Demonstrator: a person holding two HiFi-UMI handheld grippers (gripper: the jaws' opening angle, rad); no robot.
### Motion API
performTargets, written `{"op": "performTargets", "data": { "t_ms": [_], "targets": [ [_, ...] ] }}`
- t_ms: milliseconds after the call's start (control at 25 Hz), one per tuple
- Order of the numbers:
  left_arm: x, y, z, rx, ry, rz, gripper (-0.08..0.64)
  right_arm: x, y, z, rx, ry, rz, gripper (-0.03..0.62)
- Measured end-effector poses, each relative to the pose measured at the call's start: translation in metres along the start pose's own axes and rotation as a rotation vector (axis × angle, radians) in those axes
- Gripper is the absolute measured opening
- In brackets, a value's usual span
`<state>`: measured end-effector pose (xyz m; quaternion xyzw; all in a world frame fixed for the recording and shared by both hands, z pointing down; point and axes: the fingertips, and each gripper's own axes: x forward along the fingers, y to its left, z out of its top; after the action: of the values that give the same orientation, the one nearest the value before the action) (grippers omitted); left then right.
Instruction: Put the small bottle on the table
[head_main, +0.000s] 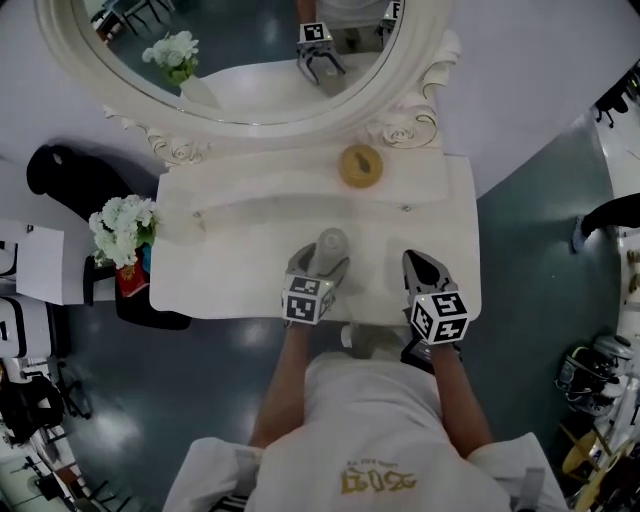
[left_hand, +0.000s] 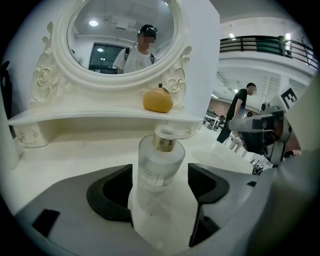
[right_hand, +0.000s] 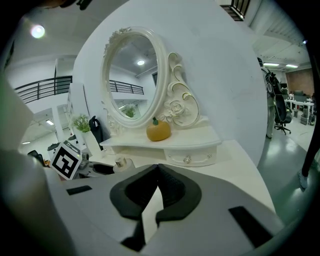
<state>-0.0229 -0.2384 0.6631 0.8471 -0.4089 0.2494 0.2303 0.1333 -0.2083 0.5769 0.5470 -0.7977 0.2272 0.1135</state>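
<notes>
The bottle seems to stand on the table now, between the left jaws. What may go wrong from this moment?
1. The left gripper has its jaws apart around the small bottle, and one pad looks very close to the glass. A withdrawal that is not straight back may drag or tip the upright bottle on the table.
2. The right gripper, shut and empty, is just beside it; a sideways move towards the bottle may knock it.

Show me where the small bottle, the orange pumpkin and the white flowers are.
small bottle (left_hand: 159, 170): left gripper view, on its frosted glass body.
orange pumpkin (left_hand: 158, 101): left gripper view, middle of its front.
white flowers (head_main: 122, 226): head view, middle of the bunch.
</notes>
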Motion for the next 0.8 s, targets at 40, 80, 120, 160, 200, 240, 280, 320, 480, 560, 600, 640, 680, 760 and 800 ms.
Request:
{"op": "performTargets", "data": {
  "t_ms": [40, 80, 120, 160, 200, 240, 280, 320, 480, 560, 600, 640, 680, 760, 800],
  "targets": [
    [-0.006, 0.001, 0.000, -0.005, -0.011, 0.004, 0.362, -0.002, 0.004, 0.001, -0.009, -0.006, 0.002, 0.012],
    [-0.013, 0.000, 0.002, -0.015, -0.021, 0.005, 0.359, -0.005, 0.008, 0.002, -0.019, -0.012, 0.005, 0.012],
    [-0.020, -0.001, 0.005, -0.030, -0.033, 0.001, 0.357, -0.008, 0.012, 0.003, -0.029, -0.017, 0.009, 0.012],
    [-0.027, -0.003, 0.008, -0.046, -0.049, -0.002, 0.357, -0.010, 0.015, 0.004, -0.037, -0.024, 0.012, 0.012],
    [-0.033, -0.004, 0.012, -0.058, -0.067, -0.004, 0.354, -0.012, 0.019, 0.005, -0.043, -0.030, 0.016, 0.012],
    [-0.039, -0.006, 0.016, -0.064, -0.085, -0.005, 0.348, -0.015, 0.022, 0.006, -0.048, -0.037, 0.019, 0.012],
    [-0.044, -0.008, 0.020, -0.063, -0.103, -0.005, 0.345, -0.016, 0.025, 0.007, -0.052, -0.043, 0.021, 0.012],
    [-0.050, -0.009, 0.024, -0.059, -0.122, -0.002, 0.339, -0.018, 0.028, 0.007, -0.056, -0.049, 0.022, 0.012],
    [-0.080, -0.013, 0.046, -0.026, -0.219, 0.030, 0.260, -0.025, 0.041, 0.011, -0.070, -0.076, 0.032, 0.012],
    [-0.095, -0.013, 0.056, -0.010, -0.275, 0.056, 0.215, -0.028, 0.050, 0.014, -0.081, -0.090, 0.046, 0.012],
    [-0.102, -0.013, 0.060, -0.004, -0.297, 0.068, 0.185, -0.030, 0.054, 0.015, -0.088, -0.095, 0.051, 0.012],
    [-0.107, -0.013, 0.062, 0.001, -0.315, 0.076, 0.159, -0.031, 0.058, 0.016, -0.093, -0.100, 0.056, 0.012],
    [-0.112, -0.015, 0.064, 0.008, -0.330, 0.082, 0.145, -0.033, 0.062, 0.016, -0.098, -0.105, 0.059, 0.012],
    [-0.118, -0.017, 0.067, 0.025, -0.350, 0.091, 0.118, -0.036, 0.067, 0.018, -0.106, -0.115, 0.066, 0.012],
    [-0.120, -0.017, 0.068, 0.031, -0.355, 0.096, 0.110, -0.037, 0.069, 0.020, -0.110, -0.120, 0.068, 0.012]
  ]
}}
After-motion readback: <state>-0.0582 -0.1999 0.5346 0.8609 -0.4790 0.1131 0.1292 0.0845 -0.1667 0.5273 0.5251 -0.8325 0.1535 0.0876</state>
